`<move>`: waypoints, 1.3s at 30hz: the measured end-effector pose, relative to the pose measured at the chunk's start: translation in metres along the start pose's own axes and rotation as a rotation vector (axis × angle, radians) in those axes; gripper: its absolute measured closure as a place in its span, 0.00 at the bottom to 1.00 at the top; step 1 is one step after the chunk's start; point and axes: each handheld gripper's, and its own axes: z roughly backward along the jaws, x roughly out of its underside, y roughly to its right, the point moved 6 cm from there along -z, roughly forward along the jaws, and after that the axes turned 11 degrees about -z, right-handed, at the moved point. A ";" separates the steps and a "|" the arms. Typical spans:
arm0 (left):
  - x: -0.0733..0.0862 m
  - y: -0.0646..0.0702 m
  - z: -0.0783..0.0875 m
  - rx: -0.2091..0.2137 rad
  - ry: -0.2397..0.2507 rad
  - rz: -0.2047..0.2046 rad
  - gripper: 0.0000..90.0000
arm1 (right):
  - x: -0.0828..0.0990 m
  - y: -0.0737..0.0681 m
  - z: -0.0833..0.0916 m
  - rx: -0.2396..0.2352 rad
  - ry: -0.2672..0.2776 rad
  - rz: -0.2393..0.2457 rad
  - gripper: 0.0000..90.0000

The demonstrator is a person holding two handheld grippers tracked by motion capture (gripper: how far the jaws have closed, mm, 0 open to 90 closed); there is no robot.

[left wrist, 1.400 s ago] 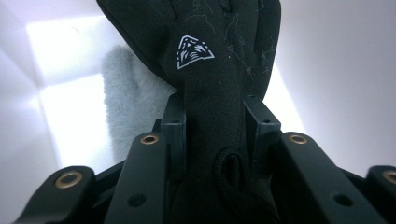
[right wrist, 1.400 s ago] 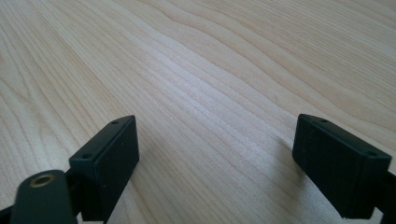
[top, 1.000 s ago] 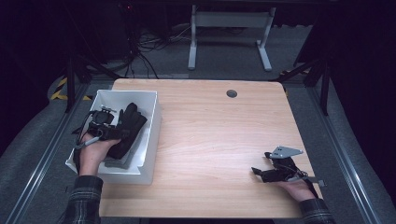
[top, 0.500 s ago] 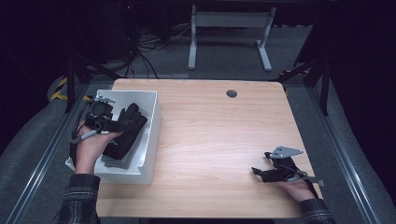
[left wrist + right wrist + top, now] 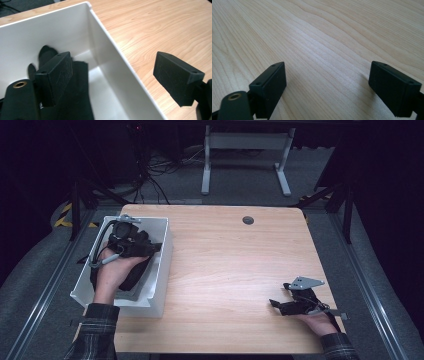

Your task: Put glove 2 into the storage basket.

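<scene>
High view: left gripper (image 5: 131, 240), fingers just opening and empty, is hanging over the bin (image 5: 162, 270) at nine o'clock; the dark cloth (image 5: 77, 100) likely needs regrasping; right gripper (image 5: 290, 305) is resting, fingers apart.

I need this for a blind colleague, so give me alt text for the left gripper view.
Two open black jaws of the left gripper straddle the long wall of a white bin, nothing between them. Dark black items lie inside the bin; the wooden table stretches beyond.
</scene>
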 end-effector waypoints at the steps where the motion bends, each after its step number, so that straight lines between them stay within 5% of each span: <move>1: -0.002 0.003 -0.001 0.004 0.001 -0.003 0.18 | 0.000 0.000 0.000 0.000 0.000 0.000 0.17; 23: -0.030 0.078 -0.030 0.116 0.050 -0.101 0.18 | 0.000 0.000 0.000 0.000 0.000 0.000 0.17; 39: -0.018 0.136 -0.068 0.204 0.056 -0.140 0.19 | 0.000 0.000 0.000 0.000 0.000 0.000 0.17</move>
